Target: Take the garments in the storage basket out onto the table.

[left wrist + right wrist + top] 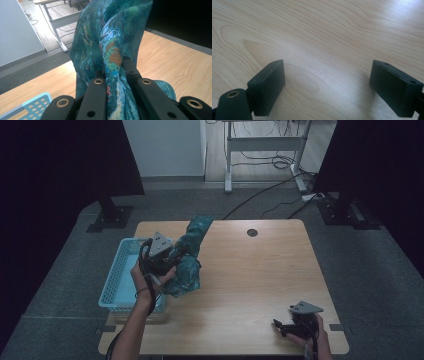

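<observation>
right gripper point(328, 85) | fingers point(268, 86) wide apart (nothing between) | over wooden table point(324, 30)

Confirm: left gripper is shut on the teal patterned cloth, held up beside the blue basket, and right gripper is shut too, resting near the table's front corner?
Not quite. The right gripper is open: the right gripper view shows its fingers wide apart over bare table. The rest holds: the left gripper is shut on the teal patterned cloth beside the blue basket.
</observation>
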`<state>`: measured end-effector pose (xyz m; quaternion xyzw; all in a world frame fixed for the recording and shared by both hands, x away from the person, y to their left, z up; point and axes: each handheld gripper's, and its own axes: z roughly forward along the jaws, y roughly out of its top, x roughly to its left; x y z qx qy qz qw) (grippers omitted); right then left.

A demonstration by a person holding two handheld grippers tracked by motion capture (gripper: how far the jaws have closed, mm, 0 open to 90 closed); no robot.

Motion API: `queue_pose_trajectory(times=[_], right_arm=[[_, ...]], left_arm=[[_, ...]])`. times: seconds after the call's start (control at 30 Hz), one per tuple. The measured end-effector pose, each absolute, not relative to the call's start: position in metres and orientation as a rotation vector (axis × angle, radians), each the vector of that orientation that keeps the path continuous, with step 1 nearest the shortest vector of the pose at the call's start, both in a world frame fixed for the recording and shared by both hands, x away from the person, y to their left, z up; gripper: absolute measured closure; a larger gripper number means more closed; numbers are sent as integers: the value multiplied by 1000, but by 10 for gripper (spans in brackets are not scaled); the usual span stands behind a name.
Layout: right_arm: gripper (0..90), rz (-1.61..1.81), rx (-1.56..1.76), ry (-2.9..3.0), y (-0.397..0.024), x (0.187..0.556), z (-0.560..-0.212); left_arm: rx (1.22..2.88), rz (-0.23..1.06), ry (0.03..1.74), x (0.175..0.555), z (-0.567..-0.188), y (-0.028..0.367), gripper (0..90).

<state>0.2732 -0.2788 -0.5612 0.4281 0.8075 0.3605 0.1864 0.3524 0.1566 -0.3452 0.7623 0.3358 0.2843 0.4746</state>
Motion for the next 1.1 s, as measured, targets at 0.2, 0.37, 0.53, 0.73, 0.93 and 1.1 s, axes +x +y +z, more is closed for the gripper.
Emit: queue_pose_trajectory(times=[0.2,0.37,0.53,0.73,0.93,1.1], right_arm=[[126,1016,1207,2274,-279,273,-561],[126,1016,1206,2273,-279,273,-561],[125,1016,1206,2273,-279,273,-561],[125,1016,1206,2274,-279,273,-561],[125,1016,1204,2274,-279,273,-561],[125,1016,1203,2274,-279,273,-561]], left_arm=[[1865,680,810,353,-347,149,829],[1879,669,798,354,-350,141,829],[1885,662,774,353,-349,131,830],[1889,649,748,353,-348,119,829],[1890,640,732,351,-347,111,830],[1891,627,724,351,-349,104,830]])
